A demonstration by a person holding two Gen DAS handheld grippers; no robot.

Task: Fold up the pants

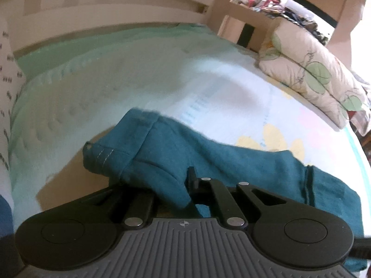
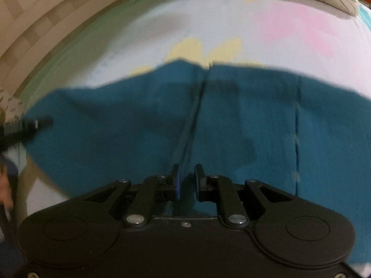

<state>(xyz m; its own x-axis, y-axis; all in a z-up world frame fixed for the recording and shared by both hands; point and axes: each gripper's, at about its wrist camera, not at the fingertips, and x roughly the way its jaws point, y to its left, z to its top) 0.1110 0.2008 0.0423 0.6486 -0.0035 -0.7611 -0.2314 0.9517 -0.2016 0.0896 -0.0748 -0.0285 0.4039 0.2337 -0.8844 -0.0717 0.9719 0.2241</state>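
Looked forward along the left hand-held gripper (image 1: 176, 185), low and close over the bed (image 1: 116, 74), toward its far edge and the pillow (image 1: 308, 74) at the far right corner. Sat nearer on the right, facing the same way. Shared the teal pants (image 1: 231, 159), yellow-flowered sheet and pillow.

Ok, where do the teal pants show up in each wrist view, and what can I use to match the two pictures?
Left wrist: the teal pants run from lower centre to the lower right edge, bunched over the left gripper, whose jaws are closed on the cloth.
Right wrist: the pants fill the middle band edge to edge, a seam running into the right gripper.
Shared landmark: the yellow flower print on the bedsheet, just beyond the pants.
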